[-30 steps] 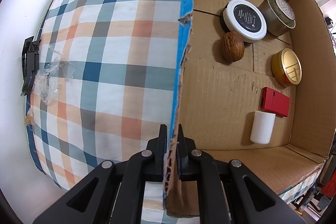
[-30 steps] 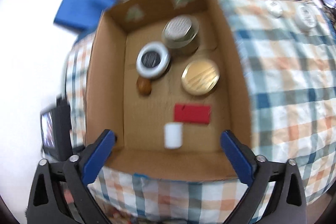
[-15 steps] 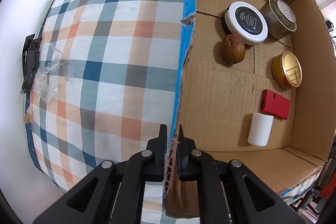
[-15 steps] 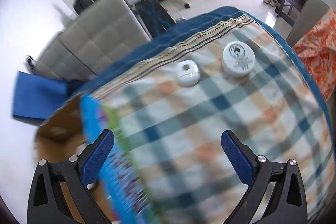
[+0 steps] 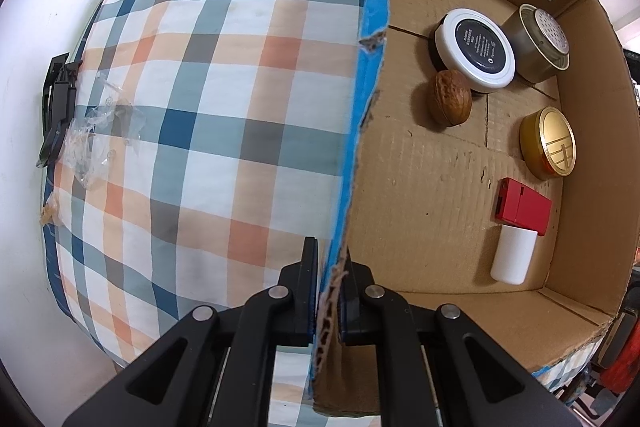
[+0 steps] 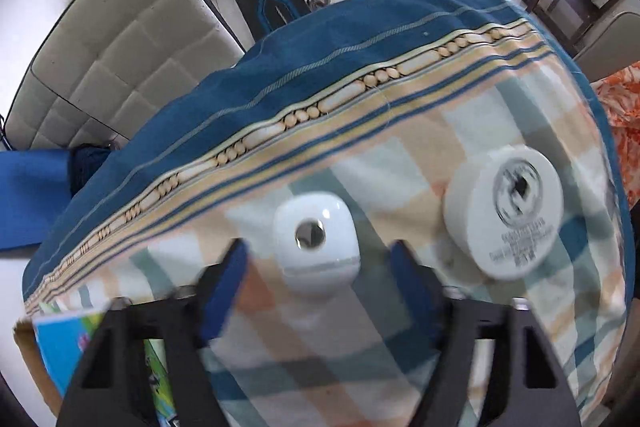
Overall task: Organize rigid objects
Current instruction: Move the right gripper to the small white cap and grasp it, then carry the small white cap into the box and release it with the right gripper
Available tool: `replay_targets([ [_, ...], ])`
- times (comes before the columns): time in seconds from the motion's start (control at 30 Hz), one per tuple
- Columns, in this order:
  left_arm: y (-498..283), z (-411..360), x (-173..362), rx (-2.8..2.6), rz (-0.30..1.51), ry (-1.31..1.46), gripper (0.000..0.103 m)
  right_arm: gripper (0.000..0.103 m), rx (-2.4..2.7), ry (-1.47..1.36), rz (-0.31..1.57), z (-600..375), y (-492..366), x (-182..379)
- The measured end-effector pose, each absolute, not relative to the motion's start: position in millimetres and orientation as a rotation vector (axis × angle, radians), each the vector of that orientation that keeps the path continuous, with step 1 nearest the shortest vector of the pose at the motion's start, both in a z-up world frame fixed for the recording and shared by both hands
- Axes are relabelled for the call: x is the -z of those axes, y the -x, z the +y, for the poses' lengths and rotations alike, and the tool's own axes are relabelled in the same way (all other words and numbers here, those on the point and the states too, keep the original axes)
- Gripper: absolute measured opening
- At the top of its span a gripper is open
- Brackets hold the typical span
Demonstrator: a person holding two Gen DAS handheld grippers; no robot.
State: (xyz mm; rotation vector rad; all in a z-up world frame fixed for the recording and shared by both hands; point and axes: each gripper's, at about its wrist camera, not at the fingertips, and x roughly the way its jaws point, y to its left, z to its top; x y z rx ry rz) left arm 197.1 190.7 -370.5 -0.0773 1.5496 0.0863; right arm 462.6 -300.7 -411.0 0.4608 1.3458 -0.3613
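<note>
My left gripper (image 5: 329, 259) is shut on the near wall of the cardboard box (image 5: 360, 131). Inside the box lie a walnut (image 5: 450, 98), a white-rimmed black jar (image 5: 476, 49), a silver tin (image 5: 540, 43), a gold tin (image 5: 550, 143), a red case (image 5: 522, 206) and a white cylinder (image 5: 513, 254). My right gripper (image 6: 316, 259) is open, its blurred blue-padded fingers (image 6: 224, 283) on either side of a small white rounded case (image 6: 316, 243) on the checked cloth. A white round jar (image 6: 510, 211) sits to its right.
The box stands on a checked cloth (image 5: 208, 99) over a table. A black clip (image 5: 56, 107) and clear plastic wrap (image 5: 96, 135) lie at the cloth's left edge. The box corner (image 6: 80, 339) shows at lower left. Gym gear and a padded bench (image 6: 120, 39) stand beyond the table.
My right gripper swung away from the box to the right, came down close to the small white case, and its fingers have narrowed around it. The left gripper still holds the box wall.
</note>
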Motion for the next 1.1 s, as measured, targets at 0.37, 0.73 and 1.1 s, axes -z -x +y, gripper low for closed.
replay_targets([
  [0.37, -194, 195, 370, -0.096, 1.55, 0.085, 0.006, 0.049, 0.348, -0.329, 1.447, -296, -480, 433],
  [0.73, -194, 191, 368, -0.093, 1.549, 0.075, 0.006, 0.049, 0.16, -0.34, 1.37, -235, -448, 367],
  [1.1, -195, 185, 366, -0.092, 1.545, 0.055, 0.006, 0.049, -0.132, -0.316, 1.309, -95, -403, 284],
])
